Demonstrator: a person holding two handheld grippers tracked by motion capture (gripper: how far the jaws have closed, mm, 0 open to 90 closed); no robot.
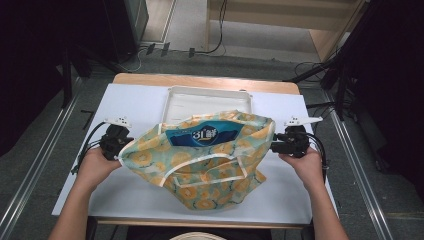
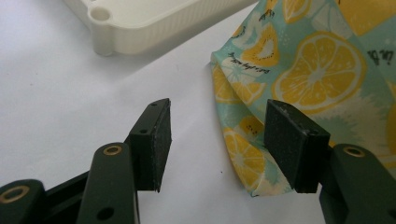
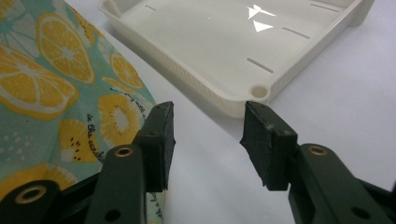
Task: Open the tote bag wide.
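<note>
Since it slumps and creases over its load, the lemon-print cloth bag (image 1: 205, 157) reads as soft, thin fabric: light in itself, with no stiffness to push against, and likely to sag wherever it is lifted. It lies at the middle of the white desk (image 1: 130, 105), mouth turned to the far side, with a blue packet (image 1: 205, 136) showing inside; the weight of that packet cannot be judged. Best holds look like the folded side edges or the pale handle strap (image 1: 200, 167) across the near face; a pinch on one loose layer would probably slip or only drag cloth.

Left gripper (image 1: 114, 141) sits at the bag's left edge. Its fingers (image 2: 156, 140) stand well apart and hold nothing; the bag's folded corner (image 2: 243, 154) lies in the gap, untouched by either pad.

Right gripper (image 1: 290, 142) sits at the bag's right edge. Its fingers (image 3: 161, 144) are about half open, bare desk between them, the cloth (image 3: 70, 93) just outside the left pad.

Just beyond the bag, a shallow cream tray (image 1: 172, 97) rests on the desk, apparently empty. Desk top is smooth and matte. Grey floor (image 1: 45, 150) surrounds it, with cables (image 1: 215, 47) and a wooden bench (image 1: 300, 20) farther off.
</note>
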